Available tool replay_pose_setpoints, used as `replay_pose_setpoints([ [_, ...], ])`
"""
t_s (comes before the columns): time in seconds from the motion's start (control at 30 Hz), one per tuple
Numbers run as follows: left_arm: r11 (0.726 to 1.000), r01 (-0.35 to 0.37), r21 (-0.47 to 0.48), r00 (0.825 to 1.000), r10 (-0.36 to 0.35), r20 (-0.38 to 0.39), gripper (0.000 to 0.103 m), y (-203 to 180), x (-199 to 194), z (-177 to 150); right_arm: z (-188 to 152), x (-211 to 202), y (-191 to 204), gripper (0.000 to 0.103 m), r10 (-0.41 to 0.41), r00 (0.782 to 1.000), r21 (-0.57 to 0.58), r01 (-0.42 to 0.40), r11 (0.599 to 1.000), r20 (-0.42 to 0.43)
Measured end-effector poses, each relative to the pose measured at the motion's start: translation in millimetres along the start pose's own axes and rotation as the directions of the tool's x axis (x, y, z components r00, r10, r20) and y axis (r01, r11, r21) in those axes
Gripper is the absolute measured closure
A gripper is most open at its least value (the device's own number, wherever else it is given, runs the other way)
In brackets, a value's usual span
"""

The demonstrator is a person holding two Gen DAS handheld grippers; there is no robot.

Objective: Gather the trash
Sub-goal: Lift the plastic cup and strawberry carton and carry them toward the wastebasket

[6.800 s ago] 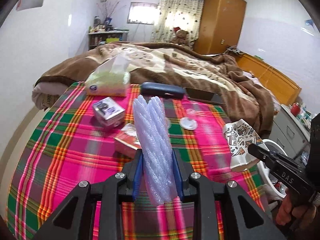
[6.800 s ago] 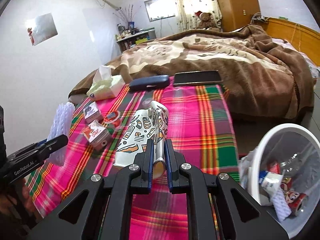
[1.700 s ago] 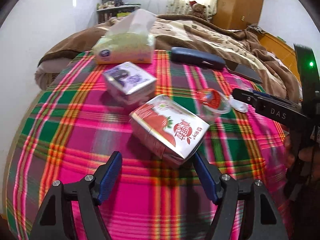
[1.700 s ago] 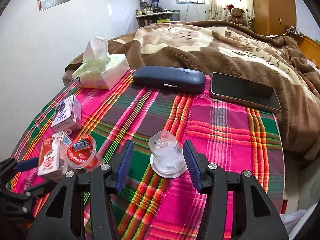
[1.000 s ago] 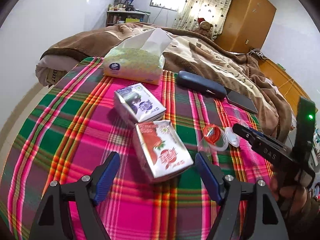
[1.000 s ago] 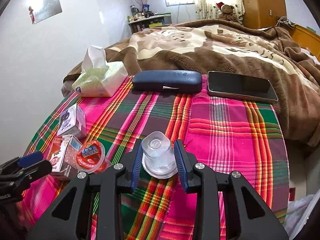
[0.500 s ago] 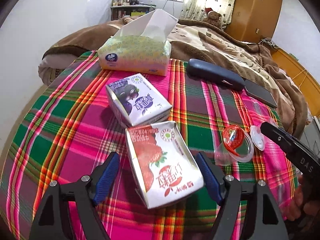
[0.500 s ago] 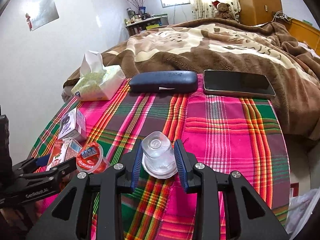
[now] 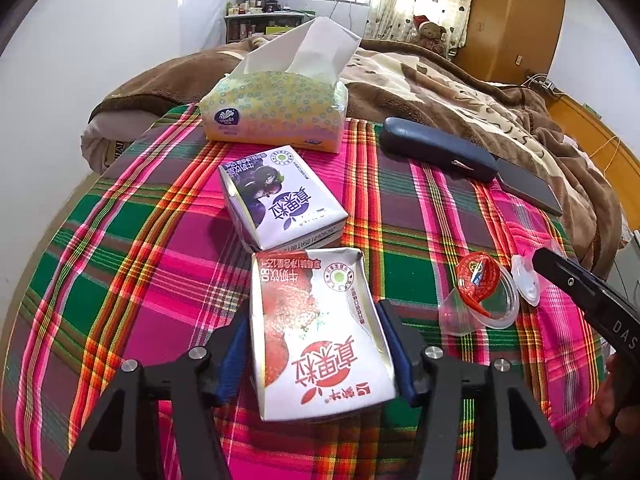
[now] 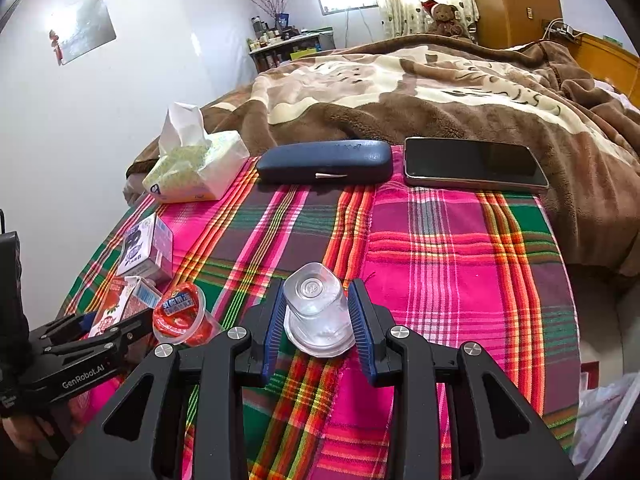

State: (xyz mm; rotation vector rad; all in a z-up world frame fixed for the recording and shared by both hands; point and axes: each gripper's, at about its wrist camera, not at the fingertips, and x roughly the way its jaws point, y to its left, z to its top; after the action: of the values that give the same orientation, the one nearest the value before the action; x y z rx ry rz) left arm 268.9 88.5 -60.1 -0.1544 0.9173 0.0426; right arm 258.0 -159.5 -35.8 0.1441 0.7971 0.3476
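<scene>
— Two drink cartons were seen in the left wrist view; which one was being taken?

— A strawberry carton [image 9: 320, 336] was shown lying flat on the plaid cloth [image 9: 132, 276], framed by the left gripper [image 9: 314, 354]. Both blue pads were pressed against its long sides, so the tongs were closed on it. Just beyond it, almost touching, a blueberry carton [image 9: 282, 196] was laid flat too. Farther back, a tissue pack [image 9: 276, 114] was set at the cloth's far edge, a white sheet standing up from it.

— What was shown to the right of the cartons?

— A clear jelly cup [image 9: 480, 296] with a red peeled lid was tipped on its side. Beside it, the black tip of the right gripper [image 9: 576, 292] reached in. A dark blue glasses case [image 9: 438, 154] and a phone [image 9: 528, 192] were placed near the brown blanket [image 9: 460, 92].

— And in the right wrist view?

— A small clear plastic cup [image 10: 316, 312] was shown upside down on the cloth [image 10: 448, 264], clamped between the right gripper [image 10: 316, 330] pads. At the lower left, the left gripper [image 10: 88, 330] was seen around the strawberry carton [image 10: 120, 304], with the jelly cup [image 10: 180, 316] beside it and the blueberry carton [image 10: 148, 248] behind. The glasses case [image 10: 324, 162], phone [image 10: 474, 164] and tissue pack [image 10: 196, 168] were lined along the blanket [image 10: 440, 84].
</scene>
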Motion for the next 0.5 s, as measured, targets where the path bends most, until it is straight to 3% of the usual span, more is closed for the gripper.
replay_pose_setpoints([
  [0.5, 1.000, 0.023, 0.018, 0.998, -0.024, 0.056, 0.044, -5.5, -42.8, -18.8, -9.3, -33.7, 0.6, 0.070, 0.000, 0.999, 0.021, 0.000, 1.000, 0.040],
])
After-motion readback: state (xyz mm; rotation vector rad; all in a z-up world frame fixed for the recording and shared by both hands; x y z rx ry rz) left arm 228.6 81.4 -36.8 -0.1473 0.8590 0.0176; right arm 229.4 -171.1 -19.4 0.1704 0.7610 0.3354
